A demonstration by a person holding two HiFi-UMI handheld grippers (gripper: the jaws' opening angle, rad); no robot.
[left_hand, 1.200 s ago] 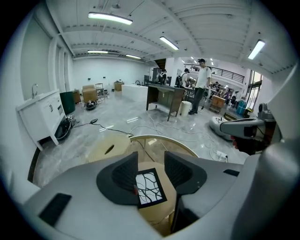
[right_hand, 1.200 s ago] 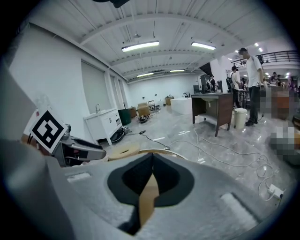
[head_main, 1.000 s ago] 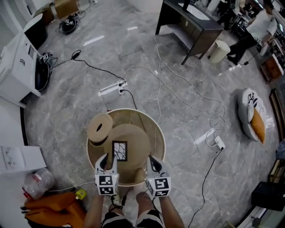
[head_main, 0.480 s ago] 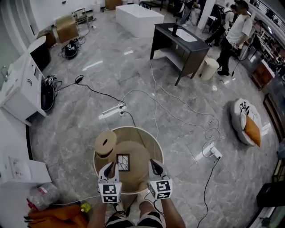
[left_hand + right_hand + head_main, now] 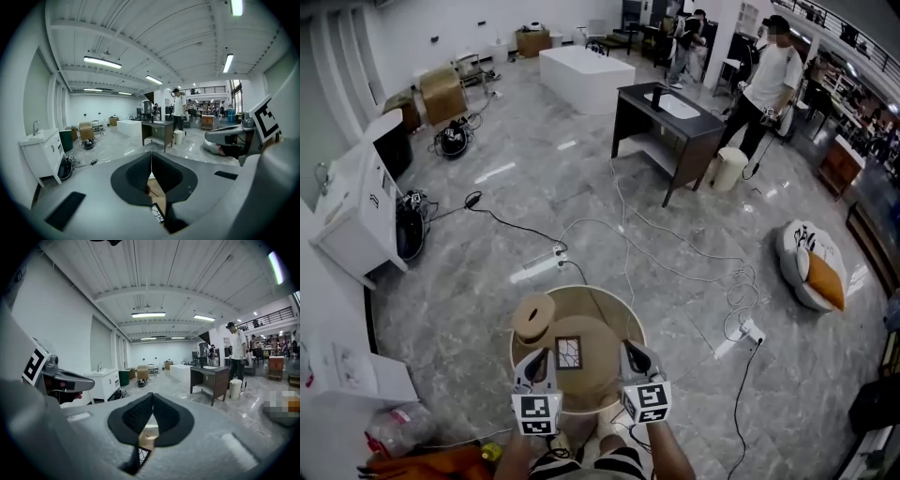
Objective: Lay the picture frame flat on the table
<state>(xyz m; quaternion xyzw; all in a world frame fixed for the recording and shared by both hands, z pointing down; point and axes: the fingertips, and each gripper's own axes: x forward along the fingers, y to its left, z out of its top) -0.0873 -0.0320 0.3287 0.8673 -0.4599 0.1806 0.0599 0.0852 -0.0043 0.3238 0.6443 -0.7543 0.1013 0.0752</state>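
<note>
**Risk.** The picture frame [image 5: 569, 352] is lying flat, face up, on the round wooden table [image 5: 623, 314], so the task is judged essentially complete. The remaining hazard is an unintended touch. Both grippers are hanging over the near edge of the table. A careless sweep forward or a drop by either one could push the frame, sliding it against the wooden cylinder [image 5: 533, 319] standing just beyond its left corner, or skewing it on the tabletop. A hard knock is also judged capable of damaging the frame's face. Loose cables [image 5: 675, 253] are trailing across the floor past the table, posing a trip hazard if the person steps forward.

**Position.** The left gripper [image 5: 538, 358] is sitting with its jaws together, having just been closing, with nothing between them. The right gripper [image 5: 630, 352] is likewise closed and empty. The frame is lying between the two in the head view, nearer the left one and apart from both. In each gripper view only a corner is showing, below the jaws.
</note>
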